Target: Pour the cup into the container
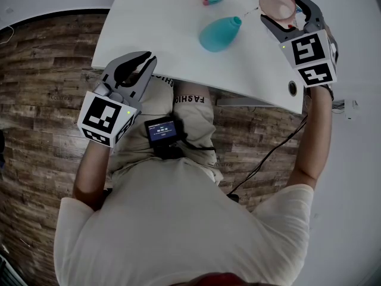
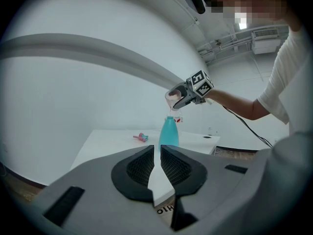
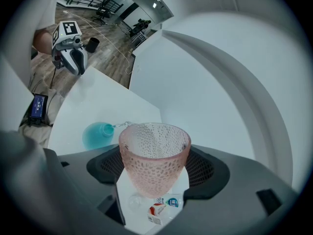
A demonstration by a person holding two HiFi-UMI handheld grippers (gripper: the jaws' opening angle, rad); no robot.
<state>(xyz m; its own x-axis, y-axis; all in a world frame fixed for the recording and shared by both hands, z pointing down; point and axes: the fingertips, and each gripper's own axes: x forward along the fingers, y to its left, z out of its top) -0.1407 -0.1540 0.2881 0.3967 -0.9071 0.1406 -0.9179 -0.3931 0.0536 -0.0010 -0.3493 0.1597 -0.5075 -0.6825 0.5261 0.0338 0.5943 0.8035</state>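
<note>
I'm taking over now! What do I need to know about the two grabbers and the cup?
Right gripper: shut on the pink cup, tipped above the white table. A thin stream runs into the teal bottle.
Left gripper: off the table's near edge, jaws a narrow gap apart, empty.
Done: cup lifted, pouring under way.
Left: finish pouring, then probably set the cup down.

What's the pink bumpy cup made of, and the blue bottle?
The cup looks like see-through pink glass or hard plastic: the gripper shows through it, and its wall is dimpled all over. The bottle looks like smooth turquoise plastic with a soft sheen, though the look alone can't settle it.
</note>
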